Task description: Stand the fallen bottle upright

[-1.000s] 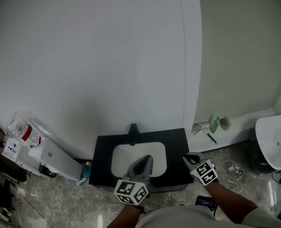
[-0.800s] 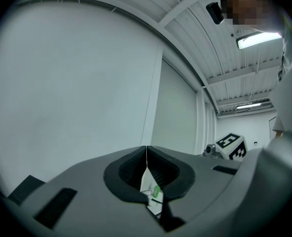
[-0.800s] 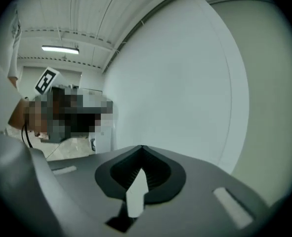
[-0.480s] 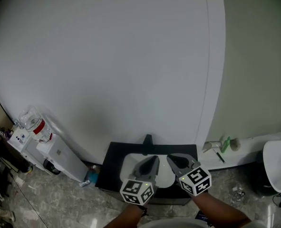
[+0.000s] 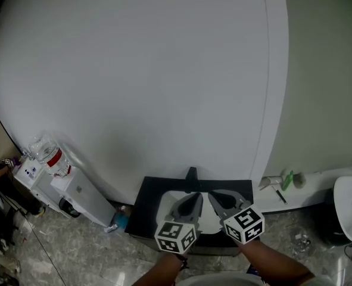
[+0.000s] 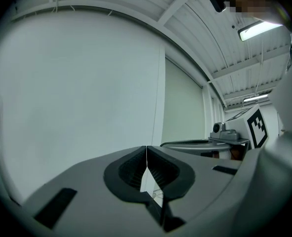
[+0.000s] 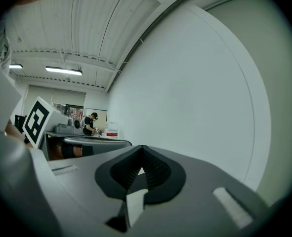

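One small green bottle (image 5: 289, 180) is the only bottle-like thing I can pick out. It sits on the pale ledge (image 5: 318, 174) along the foot of the wall, at about four o'clock in the head view and well apart from both tools. It looks to be on its base, leaning no more than the wide lens would account for, though it is too small there to be sure. A whitish object just beside it at its nine o'clock and a thin dark stick (image 5: 280, 196) at its seven o'clock lie by the same ledge. If that is the bottle meant, I judge the job as good as done, with nothing left but to check that it is steady. If some other bottle lies on its side, none of these views shows it. Nearer in, at six o'clock, the black counter (image 5: 145, 202) with its white basin (image 5: 165, 206) sits beneath the two tools. The left gripper (image 5: 193, 198) is clenched, its ribbed pads meeting along a thin line with nothing between them, and it points out level at the plain wall. The right gripper (image 5: 213, 196), just beside it at its three o'clock, is likewise clamped empty, pads together and touching no object. Further off at eight o'clock a water dispenser (image 5: 50, 159) stands against the wall, and a white washbasin (image 5: 349, 202) shows at four o'clock near the frame's edge.
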Demonstrator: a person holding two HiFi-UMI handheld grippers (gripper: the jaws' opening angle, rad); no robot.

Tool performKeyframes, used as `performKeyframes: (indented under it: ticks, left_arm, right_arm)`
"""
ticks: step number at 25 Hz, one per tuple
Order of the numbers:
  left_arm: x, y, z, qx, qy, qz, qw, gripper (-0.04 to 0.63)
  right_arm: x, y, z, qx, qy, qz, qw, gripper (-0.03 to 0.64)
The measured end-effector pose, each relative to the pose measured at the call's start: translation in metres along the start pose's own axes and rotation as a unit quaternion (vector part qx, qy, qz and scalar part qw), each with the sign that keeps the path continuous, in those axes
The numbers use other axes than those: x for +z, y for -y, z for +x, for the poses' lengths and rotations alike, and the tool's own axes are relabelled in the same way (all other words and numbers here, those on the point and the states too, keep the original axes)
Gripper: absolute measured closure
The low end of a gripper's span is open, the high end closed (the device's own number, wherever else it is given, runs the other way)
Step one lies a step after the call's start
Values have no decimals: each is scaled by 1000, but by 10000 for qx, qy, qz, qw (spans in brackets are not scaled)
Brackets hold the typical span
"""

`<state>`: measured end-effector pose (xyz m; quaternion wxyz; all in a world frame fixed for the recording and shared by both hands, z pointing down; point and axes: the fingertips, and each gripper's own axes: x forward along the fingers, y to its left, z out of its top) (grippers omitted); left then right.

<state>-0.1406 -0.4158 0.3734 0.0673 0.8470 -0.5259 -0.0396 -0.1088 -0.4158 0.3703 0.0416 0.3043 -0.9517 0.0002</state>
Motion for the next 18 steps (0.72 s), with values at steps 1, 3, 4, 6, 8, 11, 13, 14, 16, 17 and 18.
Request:
performKeyframes:
  ticks: [1,3,4,6,8,11,13,14,16,17,18]
  left_arm:
    - [0,-1,-1,3,1,-3,10000,586]
    - [1,-1,-2,18,33,6,10000,586]
    - [2,-1,-2,33,66,21,10000,586]
    - [4,-1,-2,67,136,49,9999,586]
    - [7,-1,-4,80,179,40,9998,586]
    - [9,-1,-5,64,189,53,9998,586]
    - [8,-1,-4,53,193,95,9998,586]
    - [8,1,-3,46,198,109,9997,586]
    - [8,3,-3,32,208,122,9997,586]
    - [8,3,-3,25,211,125,9997,586]
    - [8,4,-3,18,214,127,9997,586]
  right_arm:
    - [0,-1,1,2,3,6,10000,615]
    - [-1,-2,0,5,4,17,10000,615]
    - [-1,-1,-1,13,9,28,10000,615]
    - [-1,-2,-2,49,34,52,10000,615]
    - [1,-3,-2,64,58,53,9999,615]
    - [3,-5,-4,27,74,23,10000,615]
    - [3,-4,-4,26,88,17,10000,615]
    - [3,-4,-5,34,103,25,9999,615]
    - [4,-4,-7,47,135,37,9999,615]
    - [4,-5,-7,49,148,37,9999,615]
    - [5,-5,-8,50,159,35,9999,615]
